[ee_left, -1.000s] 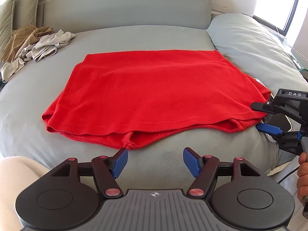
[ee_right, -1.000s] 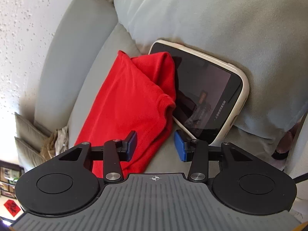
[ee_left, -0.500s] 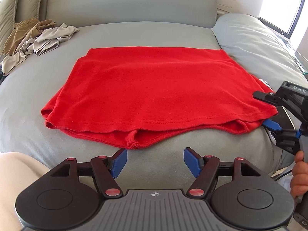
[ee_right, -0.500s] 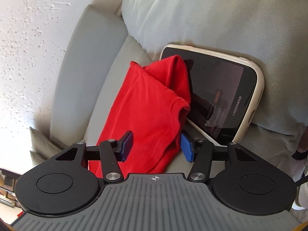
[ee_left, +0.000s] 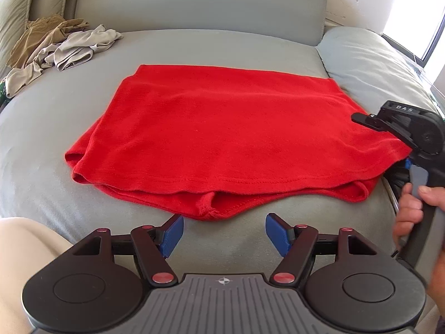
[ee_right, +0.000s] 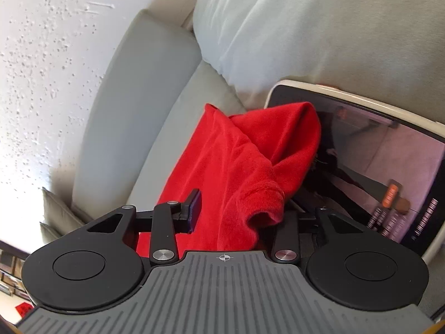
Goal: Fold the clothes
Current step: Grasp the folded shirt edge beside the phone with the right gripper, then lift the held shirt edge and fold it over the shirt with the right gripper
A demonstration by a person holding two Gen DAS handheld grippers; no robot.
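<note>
One red garment [ee_left: 228, 139] lay flat on the grey sofa seat [ee_left: 194, 47], folded over itself, hem edge toward the front. Its right corner [ee_right: 264, 203] draped over the near corner of one tablet [ee_right: 375, 167], which lay against the grey cushion [ee_right: 319, 27] at the right.

Two grippers seen. Left gripper [ee_left: 224, 232] hovered just in front of the hem, jaws wide apart, nothing between them; both blue pads [ee_left: 172, 233] clear of the cloth. Right gripper [ee_right: 236, 211] sat at the garment's right corner, jaws apart with the corner fold bunched between them. One blue pad [ee_right: 194, 208] showed on its left side, just beside the cloth; the other pad was hidden behind the fold. Could not tell if that hidden pad touched the fabric. Not clamped.

In the left view the right gripper showed as a black body marked DAS, held by one hand [ee_left: 414, 208], fingers wrapped on the handle.

One loose pile of clothes [ee_left: 58, 47] at the sofa's far left corner, well apart from the red one: beige and tan pieces, tangled, count unclear. Two upright back cushions [ee_left: 16, 14] behind the pile. One pale trouser leg [ee_left: 25, 250] at lower left.
</note>
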